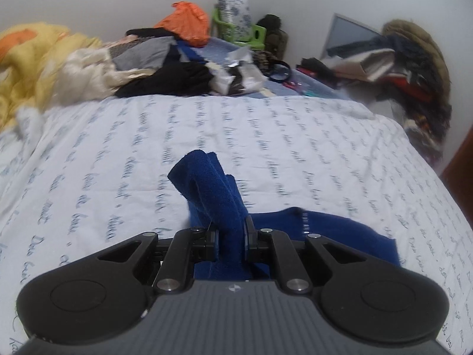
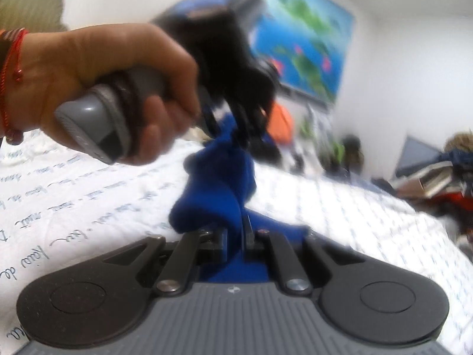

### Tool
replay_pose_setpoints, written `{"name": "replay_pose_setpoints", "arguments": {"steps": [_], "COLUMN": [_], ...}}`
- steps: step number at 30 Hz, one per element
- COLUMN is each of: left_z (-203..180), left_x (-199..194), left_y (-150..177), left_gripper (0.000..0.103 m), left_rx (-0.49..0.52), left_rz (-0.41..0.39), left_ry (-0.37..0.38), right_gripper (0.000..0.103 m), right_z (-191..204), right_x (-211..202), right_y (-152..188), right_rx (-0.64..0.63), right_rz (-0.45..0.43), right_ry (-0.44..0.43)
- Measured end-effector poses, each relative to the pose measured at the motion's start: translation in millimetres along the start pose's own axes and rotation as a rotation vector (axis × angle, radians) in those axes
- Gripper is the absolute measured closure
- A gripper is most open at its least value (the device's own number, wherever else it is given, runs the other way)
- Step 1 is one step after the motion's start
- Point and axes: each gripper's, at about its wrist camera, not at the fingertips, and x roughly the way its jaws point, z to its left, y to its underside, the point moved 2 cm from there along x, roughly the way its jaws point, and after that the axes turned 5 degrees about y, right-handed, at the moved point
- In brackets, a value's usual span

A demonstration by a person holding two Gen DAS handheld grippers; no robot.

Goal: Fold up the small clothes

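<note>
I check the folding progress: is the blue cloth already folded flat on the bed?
No. The blue cloth hangs bunched, pinched by both the left gripper and right gripper.

Cloth lay on the bed nearside, pinched in both grippers' jaws. Clothes pile sat at the far end; blanket far left, coat heap right, off the bed.

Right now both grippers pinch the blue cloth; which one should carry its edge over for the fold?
Probably left gripper: it holds the blue cloth higher, above the bedsheet. Right gripper grips lower, better as anchor.
</note>
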Motion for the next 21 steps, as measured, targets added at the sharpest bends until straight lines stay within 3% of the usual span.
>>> {"name": "replay_pose_setpoints", "arguments": {"steps": [10, 21], "left_z": [-96, -170], "left_x": [30, 74], "left_y": [4, 29], "left_gripper": [0.088, 0.088], "left_rx": [0.148, 0.242], "left_rz": [-0.001, 0.043], "left_ry": [0.009, 0.034], "right_gripper": [0.096, 0.096], "right_z": [-67, -122], "right_x": [-8, -9], "right_y": [25, 62], "right_rx": [0.142, 0.320], "right_rz": [0.046, 0.137], "right_ry": [0.063, 0.096]}}
